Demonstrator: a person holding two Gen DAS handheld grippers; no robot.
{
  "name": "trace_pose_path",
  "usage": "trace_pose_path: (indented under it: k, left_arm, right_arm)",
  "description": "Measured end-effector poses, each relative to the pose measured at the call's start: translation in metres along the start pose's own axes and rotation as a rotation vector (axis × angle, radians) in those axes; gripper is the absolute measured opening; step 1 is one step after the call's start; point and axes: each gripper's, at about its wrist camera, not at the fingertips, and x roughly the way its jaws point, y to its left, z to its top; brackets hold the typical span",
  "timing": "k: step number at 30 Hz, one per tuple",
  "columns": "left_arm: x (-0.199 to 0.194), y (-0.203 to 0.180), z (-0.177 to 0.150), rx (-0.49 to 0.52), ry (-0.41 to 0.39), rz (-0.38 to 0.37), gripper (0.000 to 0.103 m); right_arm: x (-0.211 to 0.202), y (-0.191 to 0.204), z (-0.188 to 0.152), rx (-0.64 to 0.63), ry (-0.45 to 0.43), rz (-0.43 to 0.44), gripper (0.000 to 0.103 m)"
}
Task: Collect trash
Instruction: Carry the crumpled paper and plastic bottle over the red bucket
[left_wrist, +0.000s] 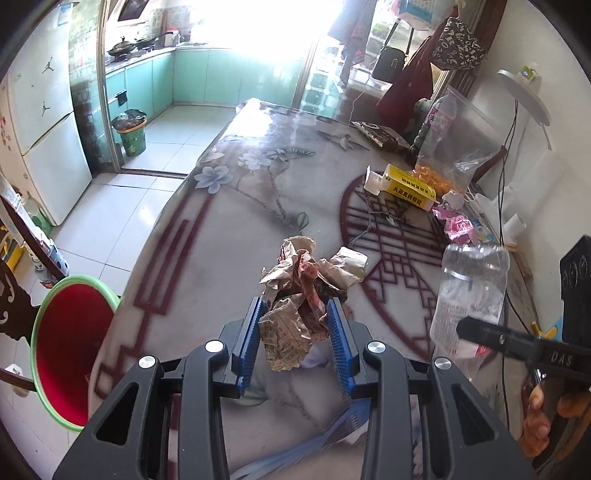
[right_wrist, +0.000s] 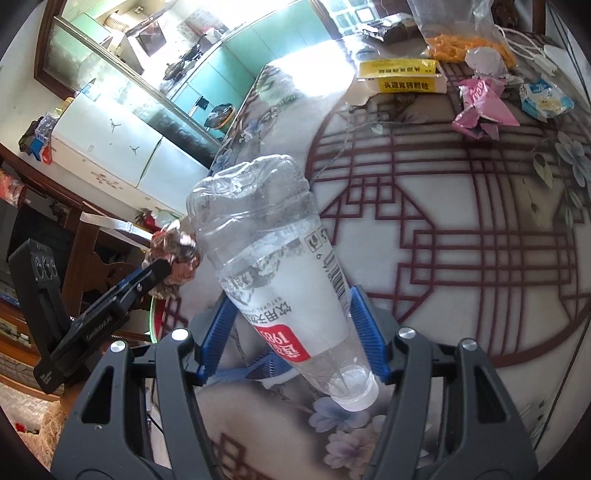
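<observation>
Trash was already in both grippers. The left gripper (left_wrist: 295, 314) was clamped on a wad of crumpled brown paper (left_wrist: 295, 295), which stuck up and forward from between its blue fingers (left_wrist: 249, 343), lifted clear of the table (left_wrist: 240, 229). The right gripper (right_wrist: 291, 314) pinched a clear plastic bottle (right_wrist: 273, 266) by its labelled middle, with the capped neck pointing back toward the camera and the dented base pointing away.

Beneath both lay a glossy table cover printed with pale blue flowers and a dark red lattice roundel. Down to the left of the left gripper, off the table edge, stood a bin (left_wrist: 70, 350) with a green rim and red inside. Ahead and to the right of the right gripper, near the far side of the roundel, lay a crumpled pink wrapper (right_wrist: 480, 110) and, just beside it, a blue and white wrapper (right_wrist: 543, 99). Farther ahead sat a yellow carton (right_wrist: 402, 77) with black lettering, and beyond it a clear plastic bag (right_wrist: 465, 37) holding orange pieces.

Past the table's far end, the floor was pale tile. Far off to the left of the left gripper stood a white refrigerator (left_wrist: 44, 122), and ahead of it a kitchen with teal cabinets (left_wrist: 207, 74), a wok (left_wrist: 122, 46) on the counter and a green waste bin (left_wrist: 131, 133) on the floor. Strong daylight washed out the far window. Bags and garments hung on the wall far ahead to the right.
</observation>
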Motion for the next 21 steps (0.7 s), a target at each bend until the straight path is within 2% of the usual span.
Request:
trace_pose_path:
  k: [7, 21]
  left_arm:
    - [-0.013, 0.041, -0.009, 0.007, 0.029, -0.035, 0.033]
    - [-0.047, 0.096, -0.007, 0.048, 0.008, -0.066, 0.034]
  right_arm:
    - [0.001, 0.043, -0.009, -0.029, -0.055, -0.080, 0.061]
    - [0.012, 0.108, -0.023, -0.036, -0.122, -0.100, 0.061]
